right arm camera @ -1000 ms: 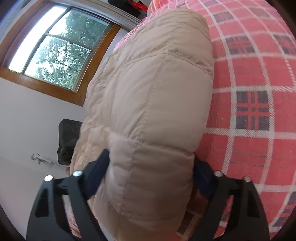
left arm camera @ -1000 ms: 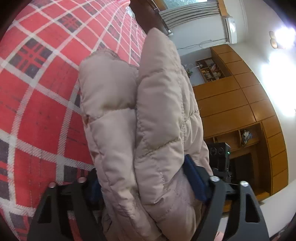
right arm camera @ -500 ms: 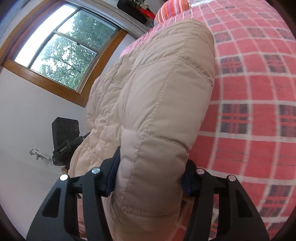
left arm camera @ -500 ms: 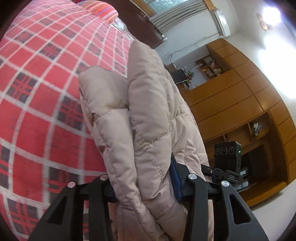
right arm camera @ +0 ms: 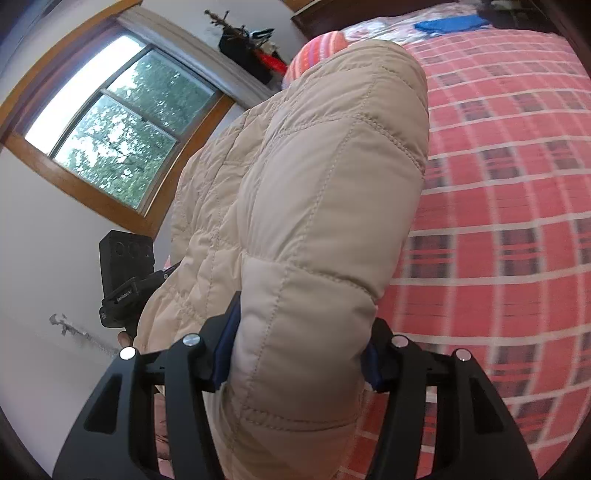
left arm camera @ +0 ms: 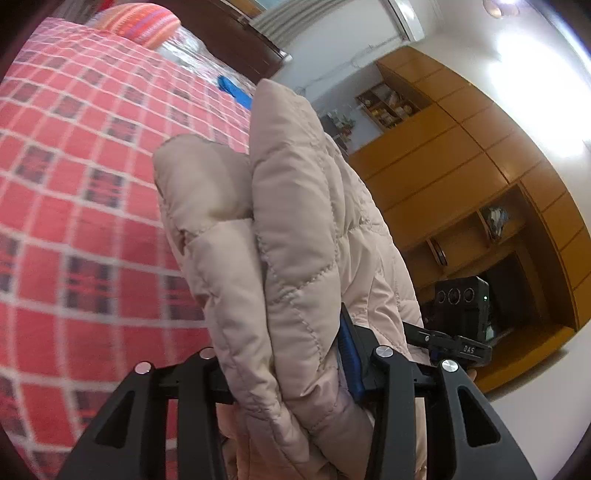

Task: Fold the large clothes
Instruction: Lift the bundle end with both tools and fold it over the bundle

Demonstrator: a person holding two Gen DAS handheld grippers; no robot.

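1. Left gripper [left arm camera: 291, 373]: closed on a thick doubled fold of the quilted beige jacket [left arm camera: 295, 236]. Padding bulges out between the two black fingers, and a blue pad [left arm camera: 349, 354] on the right-side finger presses into the fabric.
2. Right gripper [right arm camera: 295, 354]: likewise clamped on the jacket [right arm camera: 314, 206]. Blue pads [right arm camera: 225, 347] on both fingers bear on a wide quilted panel that fills the gap between them.
3. Bed [left arm camera: 74, 192]: covered in a red plaid sheet with white lines and dark squares. It fills the left of the left wrist view and the right of the right wrist view [right arm camera: 498, 221].
4. Jacket position: held up off the bed between the two grippers, its bulk extending away from each camera toward the far end of the bed. Whether its lower edge touches the sheet cannot be told.
5. Wooden wall cabinet [left arm camera: 480, 192]: right of the jacket in the left wrist view, with open shelves.
6. Window [right arm camera: 110, 122]: wood-framed, far left in the right wrist view, with green foliage outside.
7. Striped orange pillow [left arm camera: 144, 22]: at the far end of the bed.
8. Blue cloth [right arm camera: 447, 24]: small, lying on the far part of the bed.
9. Opposite gripper's black camera unit [left arm camera: 461, 306]: visible just beyond the jacket.
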